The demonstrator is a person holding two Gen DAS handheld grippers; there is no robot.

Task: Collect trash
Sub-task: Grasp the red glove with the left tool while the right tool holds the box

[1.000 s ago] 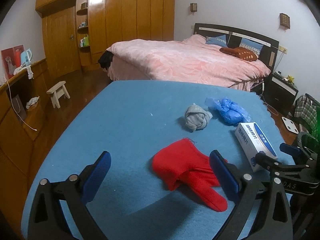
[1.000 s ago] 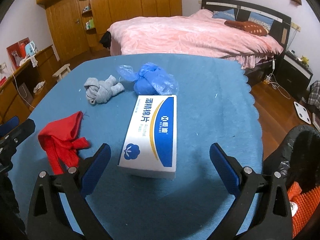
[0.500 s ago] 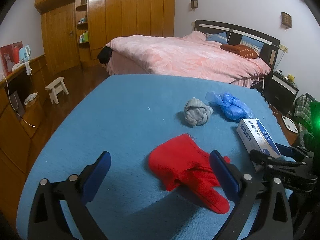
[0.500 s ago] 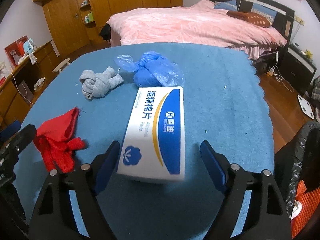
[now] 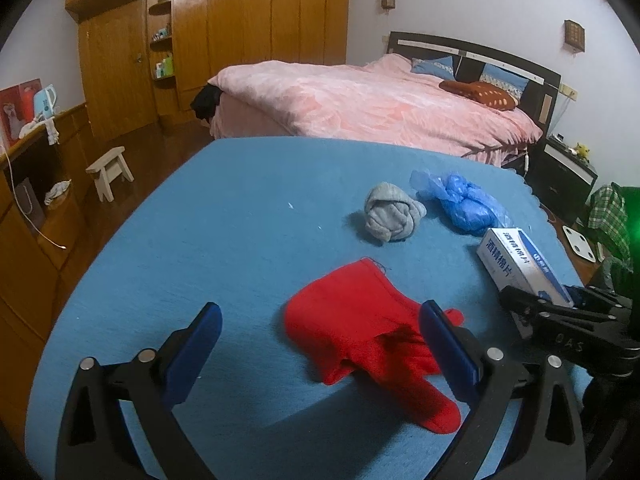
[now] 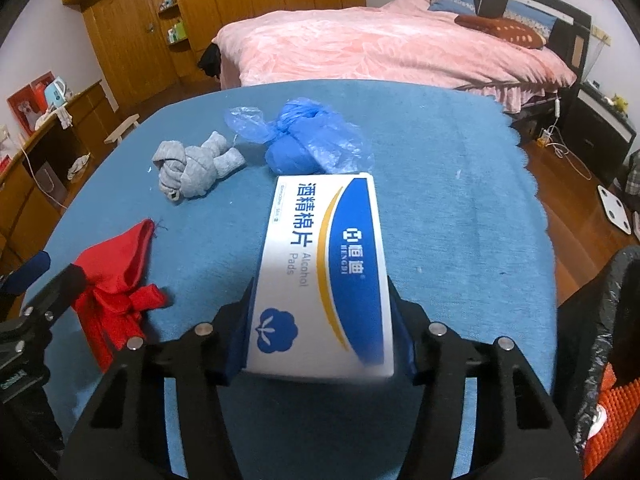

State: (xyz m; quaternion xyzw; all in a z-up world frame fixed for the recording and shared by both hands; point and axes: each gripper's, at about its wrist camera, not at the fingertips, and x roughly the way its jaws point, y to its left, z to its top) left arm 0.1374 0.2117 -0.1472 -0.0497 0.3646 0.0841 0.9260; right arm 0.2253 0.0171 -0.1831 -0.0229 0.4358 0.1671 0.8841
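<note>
A white and blue alcohol pads box [image 6: 324, 264] lies on the blue table [image 6: 460, 184]. My right gripper [image 6: 322, 334] is shut on the box's near end, one pad against each side. The box also shows in the left wrist view [image 5: 520, 260]. A red cloth [image 5: 360, 328] lies in front of my left gripper [image 5: 320, 344], which is open, its right finger over the cloth's edge. A knotted grey sock [image 5: 390, 212] and a crumpled blue plastic bag [image 5: 464, 200] lie farther back.
A bin with a black liner [image 6: 612, 320] stands off the table's right edge. A pink bed [image 5: 376, 104] is behind the table, wooden wardrobes [image 5: 240, 32] at the back left, a small stool [image 5: 110, 172] on the floor.
My right gripper moved forward over the box and closed its jaws on it. My left gripper stayed open and shifted slightly relative to the red cloth.
</note>
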